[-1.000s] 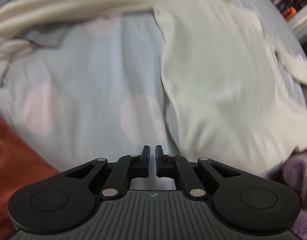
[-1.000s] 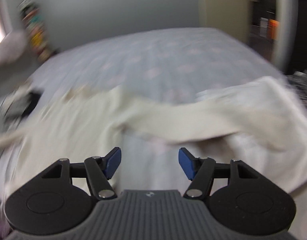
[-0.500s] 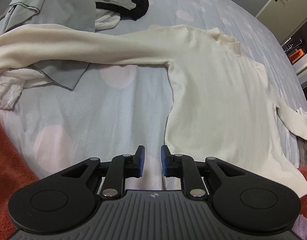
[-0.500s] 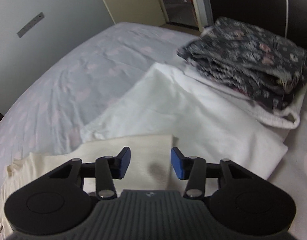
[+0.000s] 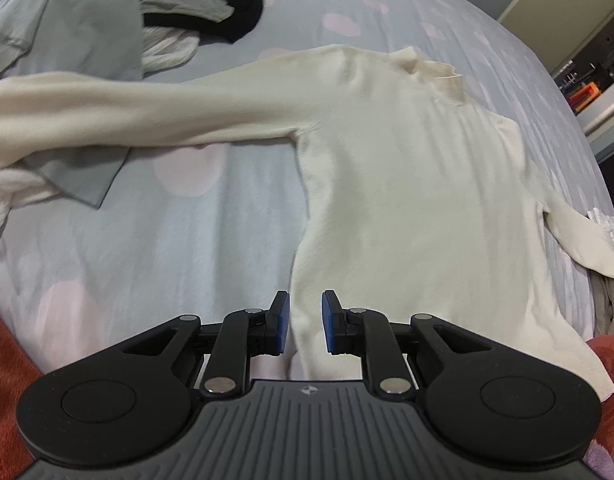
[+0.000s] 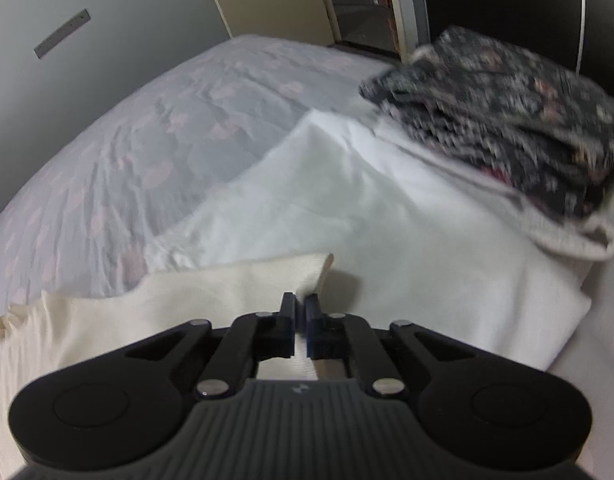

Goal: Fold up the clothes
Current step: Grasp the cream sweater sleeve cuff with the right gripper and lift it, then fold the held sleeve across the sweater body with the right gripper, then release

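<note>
Left gripper [image 5: 305, 322]: black, ribbed body, blue pads parted by a narrow gap, nothing pinched; tilted steeply down over the near hem edge of the cream sweater [image 5: 407, 184].

Sweater: soft, finely ribbed knit, spread flat and face down the bed, high collar at the far end, one long sleeve stretched out to the left, the other trailing off to the right. Left side seam directly beyond the left pads.

Right gripper [image 6: 301, 326]: same black build, jaws just drawn together, clamped on the cuff end of the sweater's right sleeve [image 6: 211, 292], a sliver of cream knit showing between the pads; angled downward.

Under the sleeve: a flat white cloth [image 6: 347, 216], smooth, roughly rectangular. Farther right on it: a folded dark floral garment [image 6: 503, 120], blurred.

Beneath everything: pale blue bedsheet [image 5: 167, 248] with faded pink spots, lightly creased. Rust-coloured fleece [image 5: 3, 360] at the near corners.

Far left in the left wrist view: a crumpled pile of grey fabric [image 5: 71, 20], black cloth [image 5: 235, 12] and white ribbed material [image 5: 167, 48].
</note>
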Demonstrator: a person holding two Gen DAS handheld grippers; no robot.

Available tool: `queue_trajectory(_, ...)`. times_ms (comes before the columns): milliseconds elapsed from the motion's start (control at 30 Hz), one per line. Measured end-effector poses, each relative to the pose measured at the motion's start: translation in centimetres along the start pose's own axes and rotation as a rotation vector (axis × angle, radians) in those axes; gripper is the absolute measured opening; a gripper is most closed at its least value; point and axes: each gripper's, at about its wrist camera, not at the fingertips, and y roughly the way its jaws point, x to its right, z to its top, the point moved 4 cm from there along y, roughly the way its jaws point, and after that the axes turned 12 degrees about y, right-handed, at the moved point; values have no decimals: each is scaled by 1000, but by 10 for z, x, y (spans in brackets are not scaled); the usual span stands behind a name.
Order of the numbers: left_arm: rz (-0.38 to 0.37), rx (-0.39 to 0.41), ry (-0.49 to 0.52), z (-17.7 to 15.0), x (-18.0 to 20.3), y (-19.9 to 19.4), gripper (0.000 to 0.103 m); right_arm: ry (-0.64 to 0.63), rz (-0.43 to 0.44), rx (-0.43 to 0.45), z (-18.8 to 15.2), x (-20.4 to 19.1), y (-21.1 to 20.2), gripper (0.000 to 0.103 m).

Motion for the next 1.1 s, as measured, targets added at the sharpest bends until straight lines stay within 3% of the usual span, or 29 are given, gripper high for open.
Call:
queue_trajectory(167,-3,19,11,8,1,0,15,-8,98,49,27,-46,-33,5)
queue_trajectory(400,-13,59,4,5,-2,-6,18,-82,254,107,68,-159,-78,5)
queue_trajectory(533,-18,75,-25,3,-13,-9,18,-142,366,103,72,-239,-99,5)
queue_trajectory(833,32,122,39,19,-29,-18,18,-359,582,14,7,-414,-121,5)
queue_trajectory(1100,19,134,23,22,-40,-14,18,-460,666,-152,-84,-495,-85,5)
